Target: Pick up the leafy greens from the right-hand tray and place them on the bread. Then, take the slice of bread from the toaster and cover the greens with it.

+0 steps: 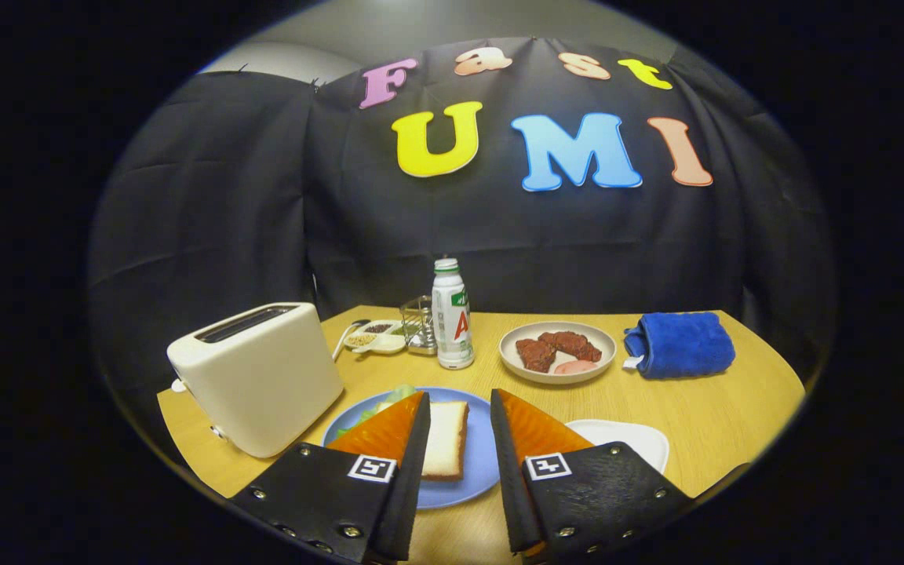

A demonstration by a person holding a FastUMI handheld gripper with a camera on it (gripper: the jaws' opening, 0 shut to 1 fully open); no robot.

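1. A wooden table [719,408] set against black cloth is the stage, laid out like a small sandwich station.
2. The gripper [460,400] hovers above the blue plate [483,463], fingers spread apart with nothing between them but air; the plate shows through the gap.
3. On that plate lies a slice of bread [446,439], partly hidden behind the left finger [389,431], and a bit of leafy greens [389,396] peeks out from beneath its far edge. That reads as the top slice already laid over the greens.
4. The white tray [632,439] just beside the right finger [530,431] looks bare, which fits the greens having gone to the plate.
5. The cream toaster [260,377] stands left of the plate, within easy reach of it; no slice rises from its slot.
6. Farther back, kept out of the working lane: a bottle [452,314], a divided condiment dish [377,337], a plate of meat [558,351] and a folded blue towel [683,344].
7. My call: the task looks done or nearly so.
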